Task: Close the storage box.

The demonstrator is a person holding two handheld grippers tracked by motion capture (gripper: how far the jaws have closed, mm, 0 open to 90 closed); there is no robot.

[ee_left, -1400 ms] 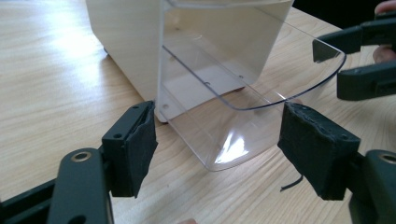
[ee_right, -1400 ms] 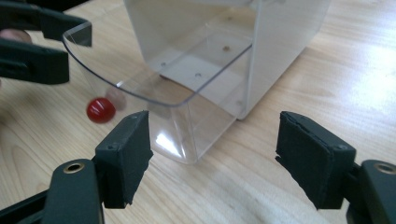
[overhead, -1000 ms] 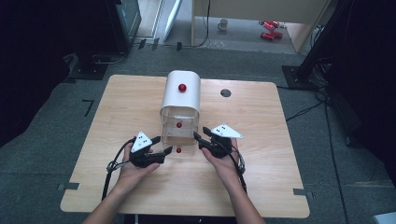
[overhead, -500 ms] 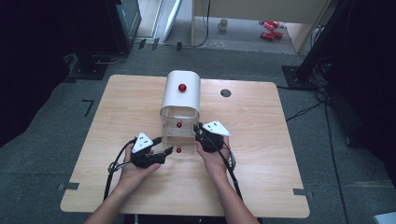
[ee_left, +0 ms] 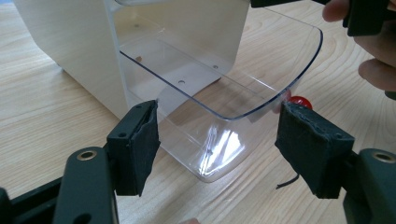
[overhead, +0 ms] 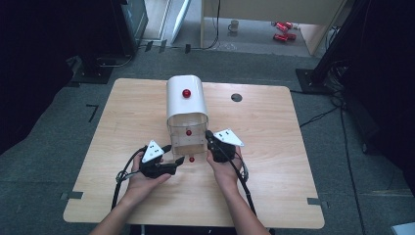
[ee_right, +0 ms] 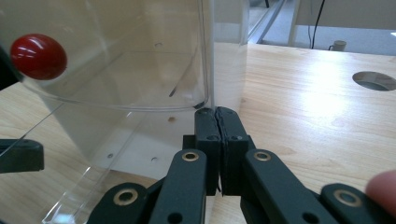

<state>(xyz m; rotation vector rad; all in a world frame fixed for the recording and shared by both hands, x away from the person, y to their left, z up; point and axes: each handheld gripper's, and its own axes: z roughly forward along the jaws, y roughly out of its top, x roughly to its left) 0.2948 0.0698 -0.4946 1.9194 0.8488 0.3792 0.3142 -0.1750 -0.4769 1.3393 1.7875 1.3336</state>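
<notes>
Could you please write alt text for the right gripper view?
The right gripper, jaws shut with nothing between them, points at the corner of a clear bin on a wooden table. A red knob sits on the bin's front at upper left.

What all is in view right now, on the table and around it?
Table: one, light wood, centre.
Bread-bin-like box: one, white shell with clear front, mid-table.
Clear flap: one, transparent, hinged open at the box front toward the person.
Red knobs: three; on the white top, on the clear front, at the flap edge.
Table hole: one, dark, right of the box.
Mug: one, pale, floor beyond the table.
Red cans: seemingly two, floor, far right.
Left claw: black, jaws apart astride the flap's edge.
Right claw: black, jaws shut, at the box's right front corner.
</notes>
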